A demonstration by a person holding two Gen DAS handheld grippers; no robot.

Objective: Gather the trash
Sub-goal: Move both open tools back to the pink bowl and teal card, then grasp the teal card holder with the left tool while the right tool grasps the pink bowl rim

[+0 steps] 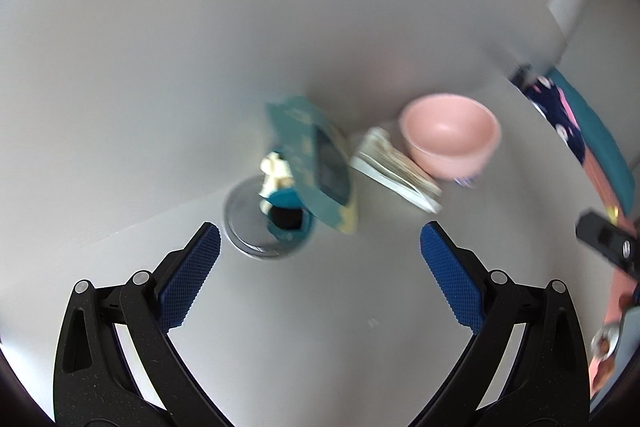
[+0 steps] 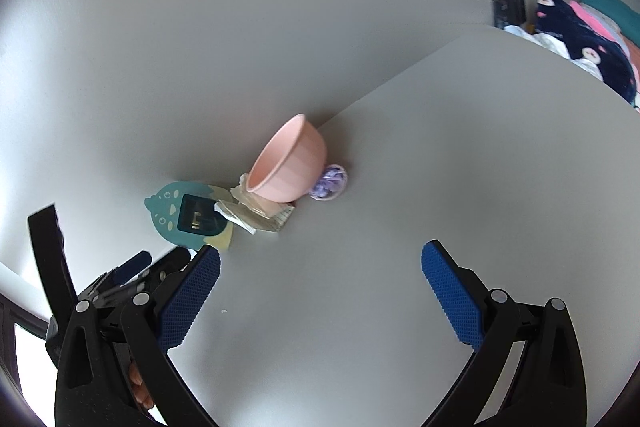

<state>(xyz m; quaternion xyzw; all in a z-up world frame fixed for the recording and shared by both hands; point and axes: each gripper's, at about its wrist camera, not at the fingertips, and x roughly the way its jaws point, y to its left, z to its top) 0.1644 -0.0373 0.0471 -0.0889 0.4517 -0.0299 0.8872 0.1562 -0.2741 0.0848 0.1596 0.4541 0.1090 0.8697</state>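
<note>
**Hovering open over a cluttered table corner**

Hanging nearest the lens in each wrist view, the left gripper (image 1: 320, 247) and the right gripper (image 2: 320, 267) both have their blue-padded jaws spread wide, with nothing between them. Each is above the bare white table (image 2: 440, 187).

Taking the pink bowl (image 2: 290, 163) as the landmark: it stands near the table's back edge by the wall, empty as far as the left wrist view shows. Just beside it on the nearer side lies a folded, crumpled bit of paper packaging (image 2: 256, 213), touching or tucked under the bowl's base; which of the two cannot be told. Touching that paper, on the side away from the bowl, is a teal card package (image 2: 188, 215) with a cartoon face and a dark window. A small crumpled purple wrapper (image 2: 332, 183) sits against the bowl's other side.

From the left wrist camera, blurred, the teal card leans over a round clear dish or lid (image 1: 256, 227) with a small white-and-teal object (image 1: 276, 175) on it.

Well beyond the bowl, past the table's far edge, a bed (image 2: 608, 15) carries a dark patterned blanket (image 2: 580, 39).
</note>
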